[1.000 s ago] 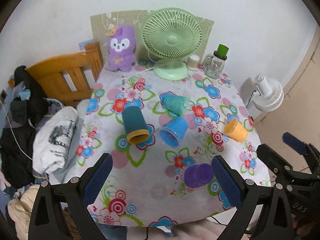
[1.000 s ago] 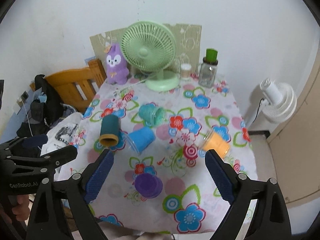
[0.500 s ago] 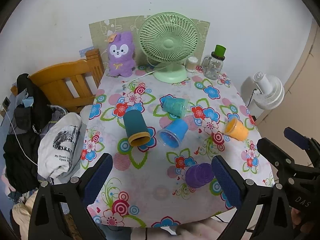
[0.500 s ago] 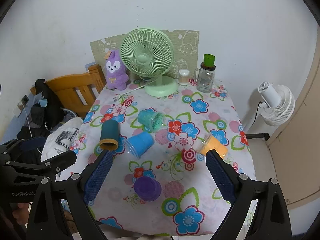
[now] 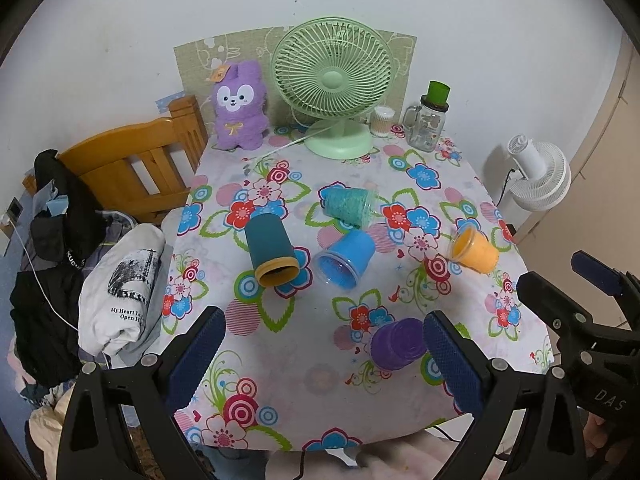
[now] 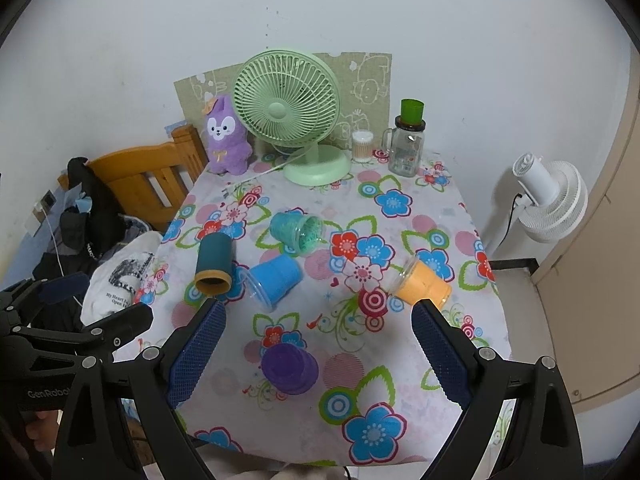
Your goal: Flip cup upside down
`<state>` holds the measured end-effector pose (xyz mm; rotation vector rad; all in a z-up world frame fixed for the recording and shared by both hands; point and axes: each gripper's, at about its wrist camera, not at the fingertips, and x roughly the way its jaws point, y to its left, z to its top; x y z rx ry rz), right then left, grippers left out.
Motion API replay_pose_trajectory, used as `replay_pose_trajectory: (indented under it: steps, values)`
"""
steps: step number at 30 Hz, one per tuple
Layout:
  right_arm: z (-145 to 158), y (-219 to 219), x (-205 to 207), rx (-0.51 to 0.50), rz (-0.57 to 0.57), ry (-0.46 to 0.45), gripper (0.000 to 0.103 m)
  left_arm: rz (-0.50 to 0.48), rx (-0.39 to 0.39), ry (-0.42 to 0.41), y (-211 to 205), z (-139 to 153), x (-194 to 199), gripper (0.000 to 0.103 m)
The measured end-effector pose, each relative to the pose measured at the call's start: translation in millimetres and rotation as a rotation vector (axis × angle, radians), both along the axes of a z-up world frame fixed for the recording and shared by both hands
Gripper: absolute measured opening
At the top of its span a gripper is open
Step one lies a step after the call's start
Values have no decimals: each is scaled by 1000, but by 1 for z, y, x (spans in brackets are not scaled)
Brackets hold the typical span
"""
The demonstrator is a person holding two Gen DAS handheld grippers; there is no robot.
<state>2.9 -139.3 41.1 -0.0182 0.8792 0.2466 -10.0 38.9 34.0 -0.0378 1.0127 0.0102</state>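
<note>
Surface: flowered tablecloth, green fan at white wall | cups: purple cup nearest, others on their sides | left gripper, right gripper: jaws apart, empty | change: both views pulled back, higher.

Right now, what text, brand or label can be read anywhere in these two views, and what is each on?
"My Heart I... Open H...", cut off by a fold, on the white shirt.
"DAS", partial, on the right gripper body in the left view.
"GenRobo", cut off, on the left gripper body in the right view.
Glass jar print: unreadable.
</note>
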Motion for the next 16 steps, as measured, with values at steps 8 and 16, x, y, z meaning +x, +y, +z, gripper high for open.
replay_pose_trajectory:
  steps: [8, 16]
  values:
    - [-1, 1, 1, -1, 2, 7, 96, 4, -1, 9, 2, -3, 1, 100]
    - [-11, -4, 7, -21, -4, 35, 96, -9, -11, 45, -6, -14, 11, 100]
